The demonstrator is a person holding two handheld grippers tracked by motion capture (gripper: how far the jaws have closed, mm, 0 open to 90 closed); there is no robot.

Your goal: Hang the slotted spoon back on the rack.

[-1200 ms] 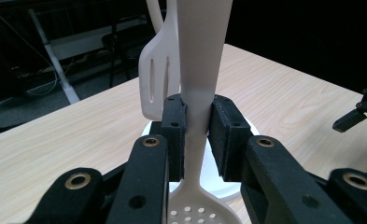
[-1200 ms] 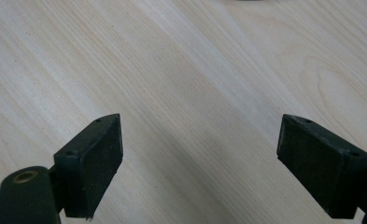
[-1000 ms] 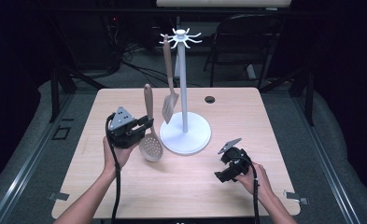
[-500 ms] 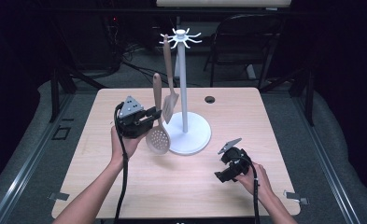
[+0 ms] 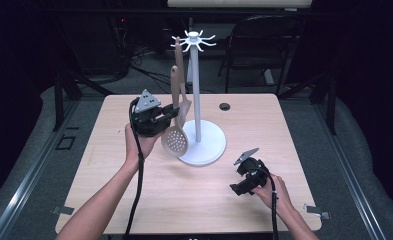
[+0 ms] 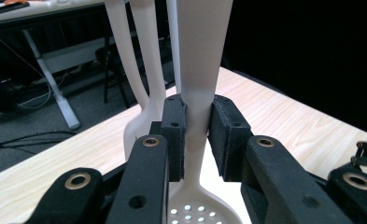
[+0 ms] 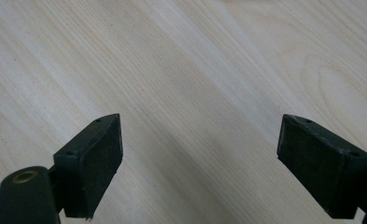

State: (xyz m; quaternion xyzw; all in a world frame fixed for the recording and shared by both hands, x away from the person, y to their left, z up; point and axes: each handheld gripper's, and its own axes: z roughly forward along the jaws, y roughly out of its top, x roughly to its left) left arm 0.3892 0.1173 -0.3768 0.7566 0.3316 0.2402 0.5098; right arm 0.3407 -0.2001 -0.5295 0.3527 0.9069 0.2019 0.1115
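Left of centre, the left gripper [image 5: 170, 114] was raised above the table [image 5: 134, 185], clamping an upright slotted spoon [image 5: 175, 140] beside the stand [image 5: 199, 135]. Lower right, the right gripper [image 5: 240, 186] lay low, jaws wide, empty.

Overhead light brightens the table [image 5: 134, 200]; surroundings dark, high view perhaps slightly soft.

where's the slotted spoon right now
In the high view the slotted spoon is left of centre, clamped upright in the left tool, just left of the white stand beside a hanging spatula.
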